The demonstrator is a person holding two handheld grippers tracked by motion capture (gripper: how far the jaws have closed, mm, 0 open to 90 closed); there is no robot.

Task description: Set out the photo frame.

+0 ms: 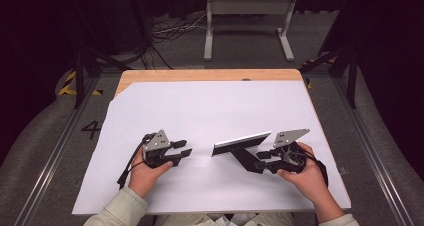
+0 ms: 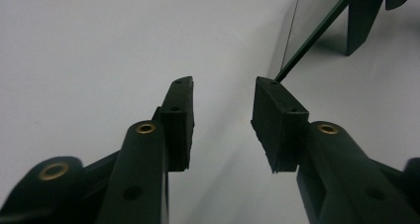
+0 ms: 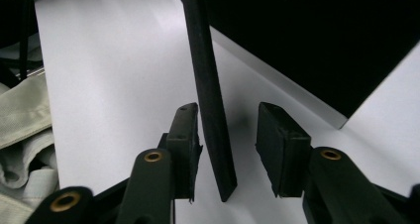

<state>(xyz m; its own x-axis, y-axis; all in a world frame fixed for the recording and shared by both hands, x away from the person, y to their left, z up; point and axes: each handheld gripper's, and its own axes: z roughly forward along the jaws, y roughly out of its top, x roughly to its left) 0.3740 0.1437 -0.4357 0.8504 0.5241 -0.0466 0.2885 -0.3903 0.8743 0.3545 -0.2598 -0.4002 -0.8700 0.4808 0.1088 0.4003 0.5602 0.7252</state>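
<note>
Standing on: the white sheet (image 1: 200,111) that covers the bench, a flat panel on a stand (image 1: 241,142) sits upright a little right of the sheet's middle, nearer the front edge than the back.
Panel axis: its long edge runs roughly left to right, tilted up toward the right; a black prop leg (image 3: 208,100) trails back from it toward the right hand.
Right gripper (image 1: 265,162): jaws parted, one on each side of the prop leg; in the right gripper view the leg lies close against the left-hand pad, with a clear gap to the other, so not clamped.
Left gripper (image 1: 181,151): jaws apart and empty, resting low over the sheet just left of the panel, pointing at its near end; in the left gripper view the panel's edge starts just beyond the right-hand jaw.
Nearer hand: the right, already straddling the leg.
Key relation: judged from this, closing the right jaws would catch the leg across its thin side.
</note>
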